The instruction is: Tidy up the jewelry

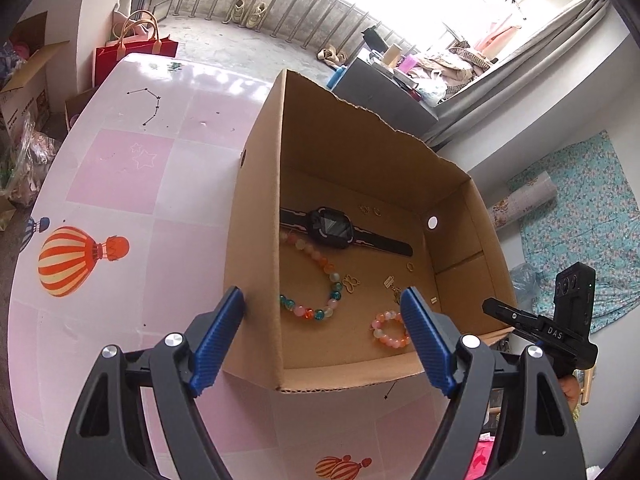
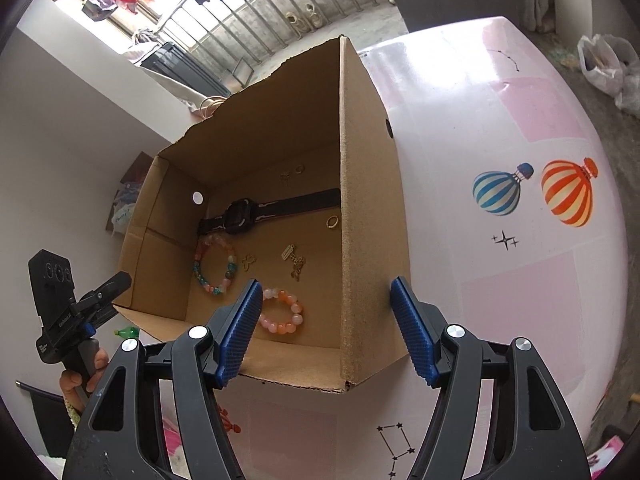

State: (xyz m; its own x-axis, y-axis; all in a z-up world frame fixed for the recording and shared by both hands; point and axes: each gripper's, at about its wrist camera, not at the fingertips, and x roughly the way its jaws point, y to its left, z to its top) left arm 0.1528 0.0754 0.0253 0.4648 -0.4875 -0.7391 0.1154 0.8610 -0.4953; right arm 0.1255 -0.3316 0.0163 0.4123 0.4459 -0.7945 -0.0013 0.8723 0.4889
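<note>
- Left gripper: jaws wide apart, straddling the left wall of the cardboard box; pads not pressing, nothing held.
- Right gripper: jaws spread wide across the box's right wall, empty.
- Box: stands open-topped on the pink balloon-print table.
- Box floor: black smartwatch lies flat; just beside it, a large multicoloured bead bracelet; nearer the front wall, a small pink-orange bead bracelet.
- Gold butterfly charm and ring lie loose between them.
</note>
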